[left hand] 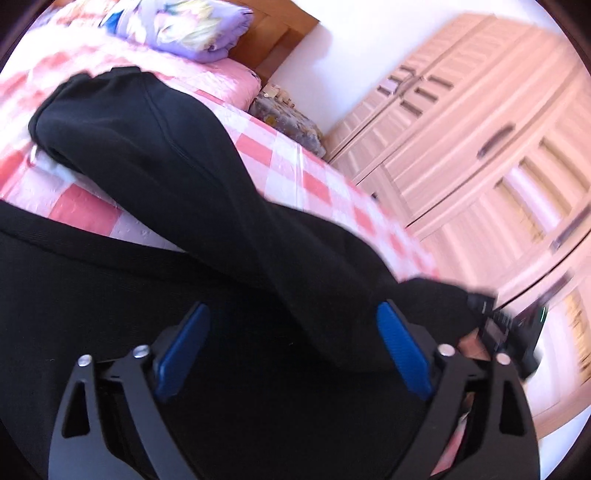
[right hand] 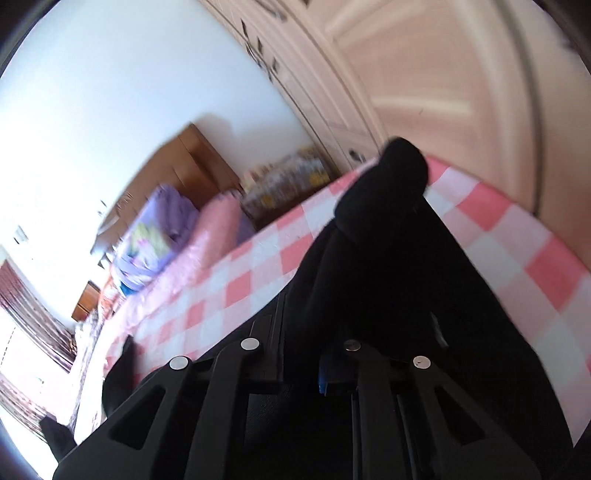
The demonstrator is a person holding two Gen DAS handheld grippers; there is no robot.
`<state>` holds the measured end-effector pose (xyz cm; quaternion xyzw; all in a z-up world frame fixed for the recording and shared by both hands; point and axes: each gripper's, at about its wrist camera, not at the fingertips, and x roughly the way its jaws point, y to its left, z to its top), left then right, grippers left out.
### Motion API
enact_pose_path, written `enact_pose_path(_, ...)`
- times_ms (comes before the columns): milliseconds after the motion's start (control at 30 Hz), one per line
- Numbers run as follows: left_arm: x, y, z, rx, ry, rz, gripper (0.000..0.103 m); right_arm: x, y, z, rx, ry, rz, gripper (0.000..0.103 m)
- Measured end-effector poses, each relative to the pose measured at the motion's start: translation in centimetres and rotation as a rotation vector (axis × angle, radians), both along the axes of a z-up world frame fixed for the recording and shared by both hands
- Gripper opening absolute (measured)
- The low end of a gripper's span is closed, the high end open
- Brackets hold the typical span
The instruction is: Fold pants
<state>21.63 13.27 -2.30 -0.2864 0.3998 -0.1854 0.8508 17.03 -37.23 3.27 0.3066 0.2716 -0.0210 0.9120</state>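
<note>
Across the checked pink-and-white bedspread [left hand: 317, 184] lie the black pants [left hand: 155, 147], spread from near the pink pillow [left hand: 229, 81] at the bed's head down to the bed's near edge, where dark cloth fills the lower part of both wrist views. The left claw [left hand: 293, 350] stands wide, its blue pads [left hand: 184, 343] well apart above the black fabric and pressing on nothing. Beside the bed's edge, the right claw [left hand: 506, 325] shows as a blurred black shape at the end of a pant leg. From its own camera the right claw [right hand: 321, 376] is drawn nearly closed; black cloth runs up from between its fingers [right hand: 373, 373] toward a bunched fold [right hand: 388, 184] over the bedspread, so it appears to pinch the pants. A purple flowered quilt [left hand: 192, 26] sits against the wooden headboard [left hand: 277, 33]. Past the bed's far side stands a pale wardrobe [left hand: 480, 147], with a cluttered nightstand [left hand: 288, 118] between it and the headboard.
</note>
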Motion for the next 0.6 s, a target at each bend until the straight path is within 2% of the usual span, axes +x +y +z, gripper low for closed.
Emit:
enact_pose_path(33, 0.4, 0.5, 0.1, -0.046, 0.023, 0.006, 0.094, -1.4, 0.0, 0.0, 0.003, -0.020, -0.003, 0.015)
enact_pose_path(100, 1.2, 0.7, 0.4, -0.075, 0.055, 0.015, 0.095, -2.8, 0.0, -0.3, 0.016, -0.031, 0.008, 0.015)
enact_pose_path(133, 1.7, 0.4, 0.6, -0.058, 0.074, 0.023, 0.095, -3.4, -0.1, -0.4, 0.020, -0.030, 0.011, 0.015)
enact_pose_path(233, 4.4, -1.6, 0.5, 0.098, 0.184, 0.033, 0.092, -3.4, -0.2, -0.2, 0.025, -0.031, 0.028, 0.015)
enact_pose_path(267, 5.1, -1.7, 0.3, 0.088, 0.202, 0.041, 0.061, -3.2, -0.3, 0.1, 0.044, -0.032, 0.036, 0.015)
enact_pose_path(300, 6.1, -1.5, 0.1, 0.078, 0.232, 0.055, 0.026, -2.7, -0.7, 0.3, 0.076, -0.033, 0.050, 0.015)
enact_pose_path(333, 7.1, -1.1, 0.0, 0.050, 0.261, 0.061, 0.025, -1.6, -1.2, 0.5, 0.121, -0.023, 0.073, 0.015)
enact_pose_path(367, 8.2, -0.4, 0.4, -0.034, 0.269, 0.058, 0.019, -0.9, -2.0, 0.6, 0.161, -0.014, 0.090, 0.015)
enact_pose_path(400, 8.9, 0.2, 1.2, -0.082, 0.258, 0.058, 0.017, 1.1, -4.2, 0.5, 0.318, -0.002, 0.107, 0.015)
enact_pose_path(433, 9.5, 0.7, 2.5, -0.117, 0.225, 0.062, 0.017, 1.9, -5.2, 0.9, 0.373, -0.010, 0.119, 0.015)
enact_pose_path(500, 9.1, 1.9, 7.2, -0.160, 0.074, 0.077, 0.016, 1.7, -6.0, 1.7, 0.433, -0.058, 0.127, 0.015)
enact_pose_path(600, 6.1, 2.6, 12.2, -0.190, -0.153, 0.036, 0.017, -1.2, -6.1, 3.7, 0.456, -0.215, 0.202, 0.015)
